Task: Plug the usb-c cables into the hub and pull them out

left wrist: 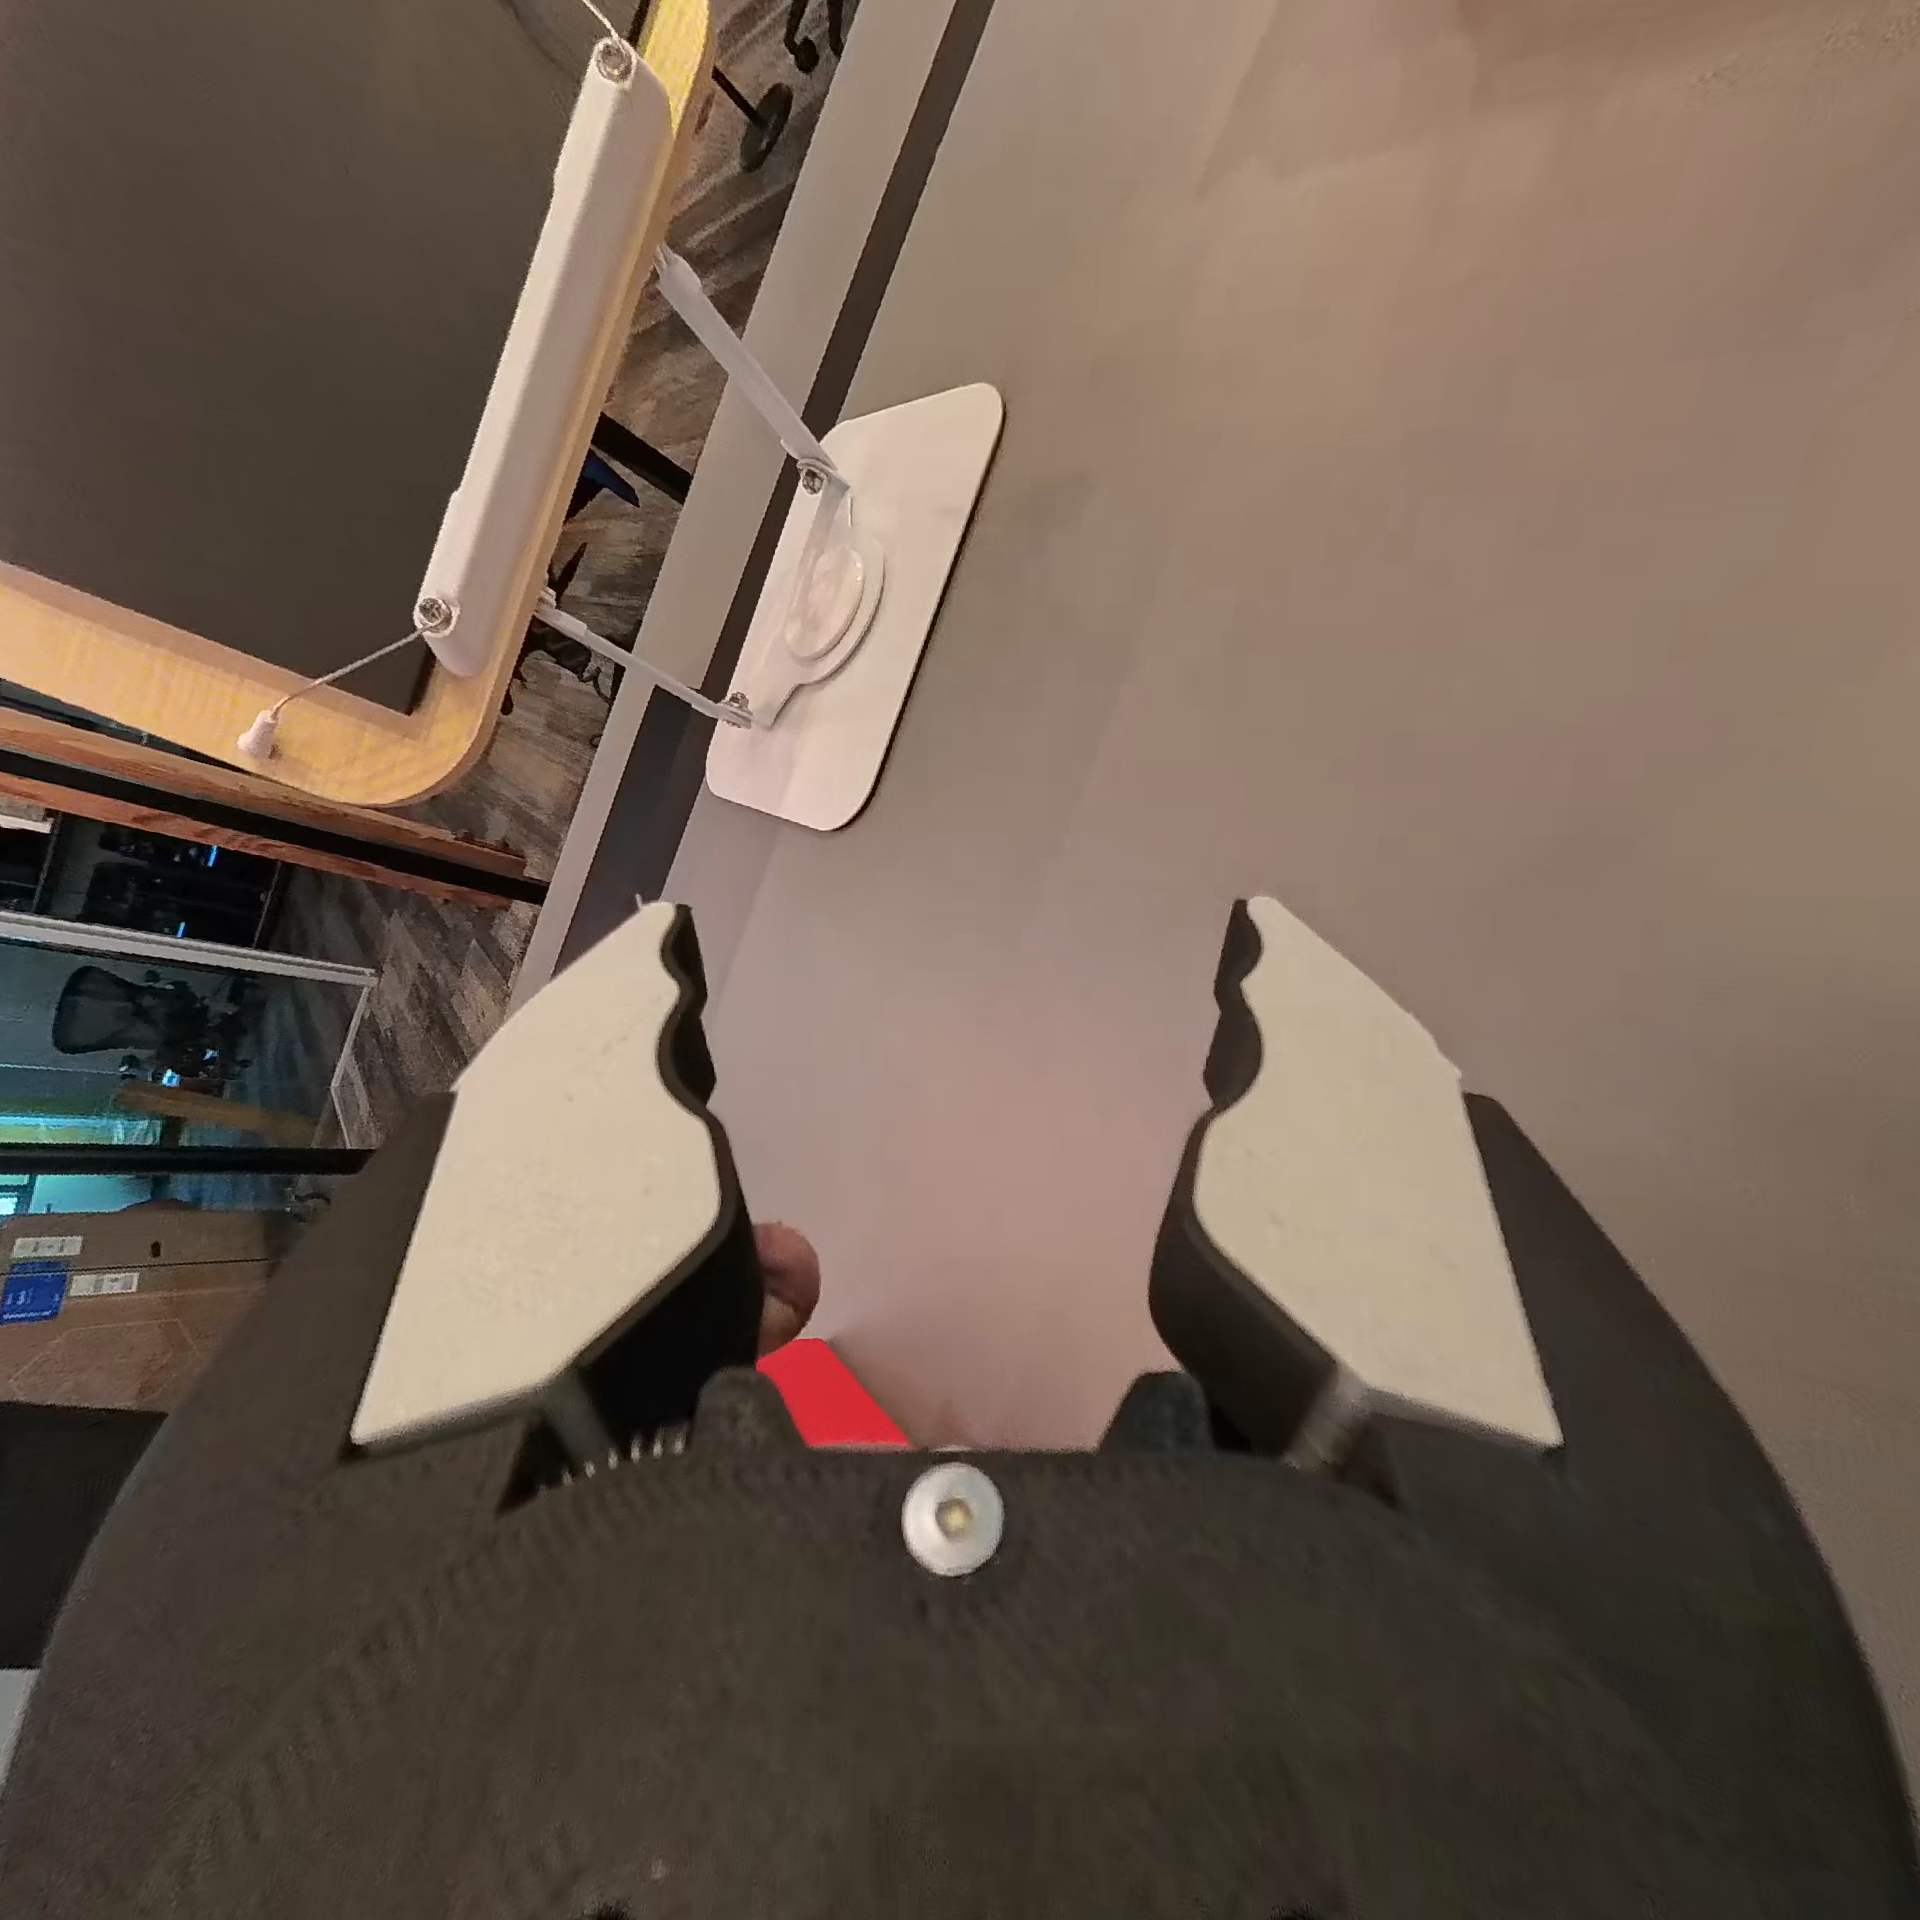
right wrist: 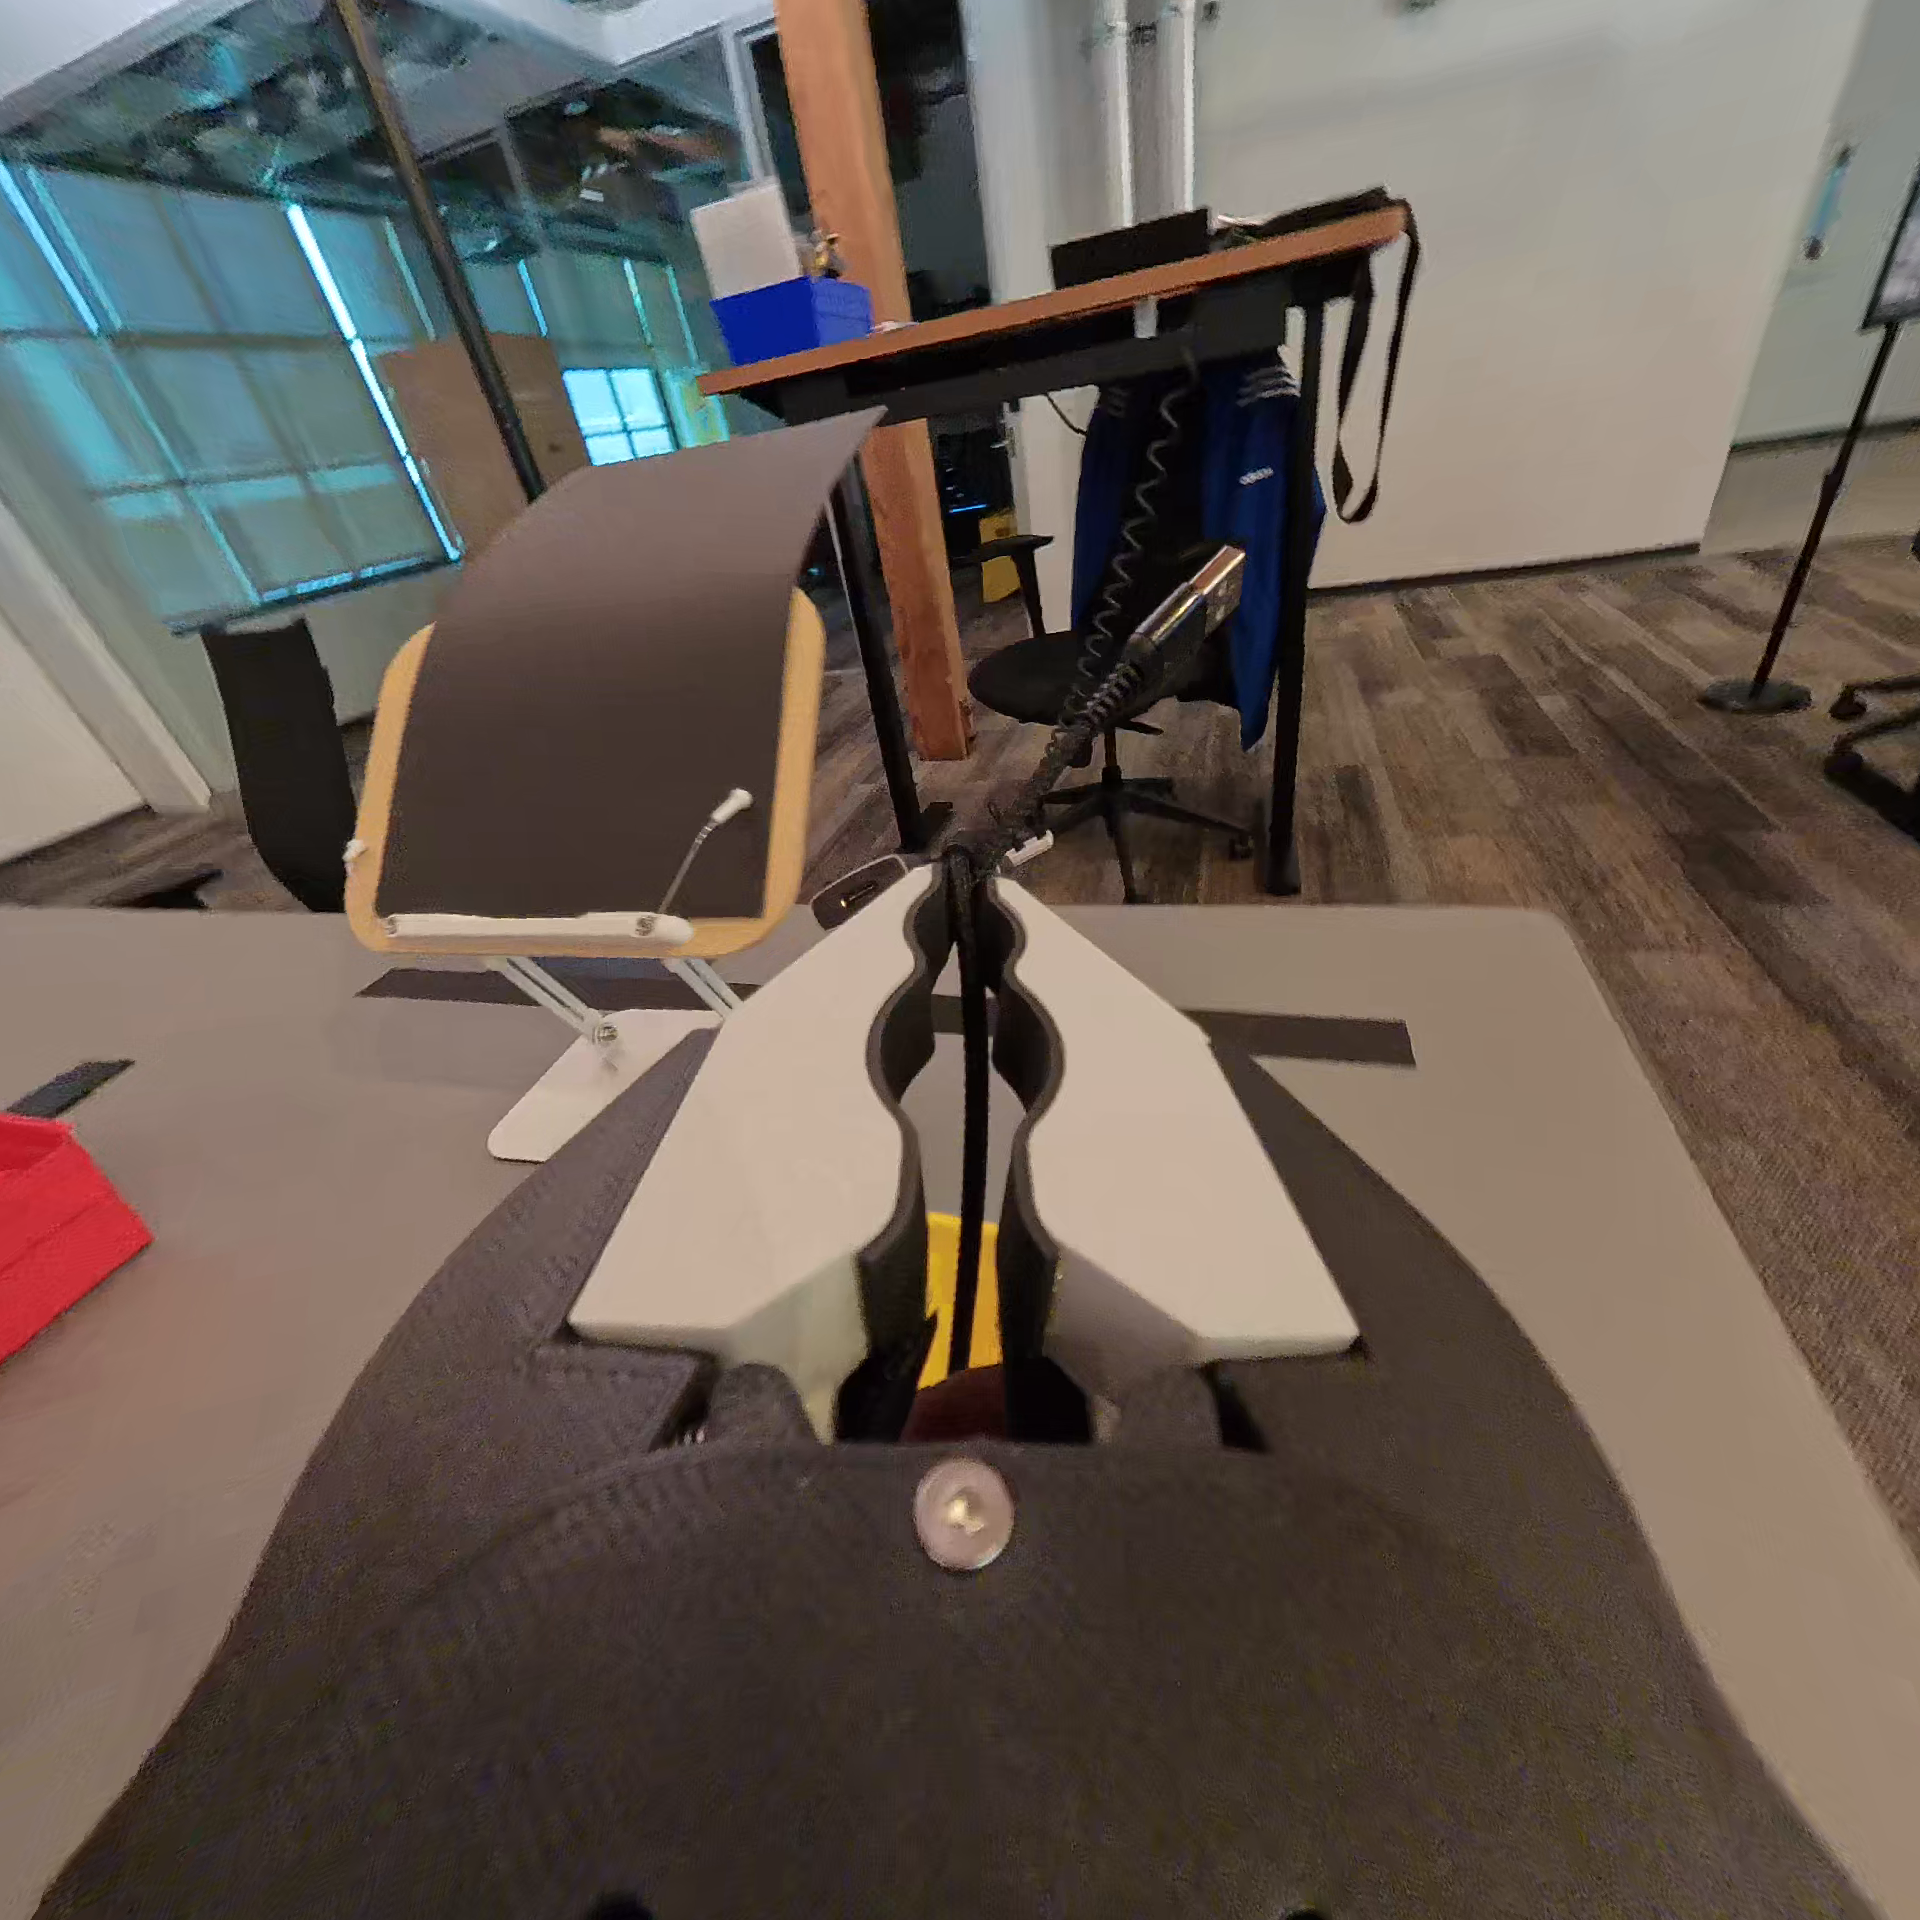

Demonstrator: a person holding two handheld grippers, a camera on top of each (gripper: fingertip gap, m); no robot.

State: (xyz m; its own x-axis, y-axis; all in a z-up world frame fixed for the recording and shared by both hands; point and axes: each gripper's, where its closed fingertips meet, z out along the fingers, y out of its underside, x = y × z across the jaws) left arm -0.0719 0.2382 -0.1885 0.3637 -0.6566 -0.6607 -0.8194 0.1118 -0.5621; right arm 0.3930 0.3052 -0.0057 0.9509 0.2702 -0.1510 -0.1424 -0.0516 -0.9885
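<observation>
— One cable in hand?
— Yes: the right gripper has its jaws pinching a black braided cable, with the silver hub dangling beyond — a pull-out step, I judge.
— The left gripper?
— Jaws spread, empty above the tabletop; it needs to steady the hub. A tablet stand crowds nearby

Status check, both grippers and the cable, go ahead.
Left gripper open, empty. Right gripper shut on black cable, its plug raised. Nothing blocking.
</observation>
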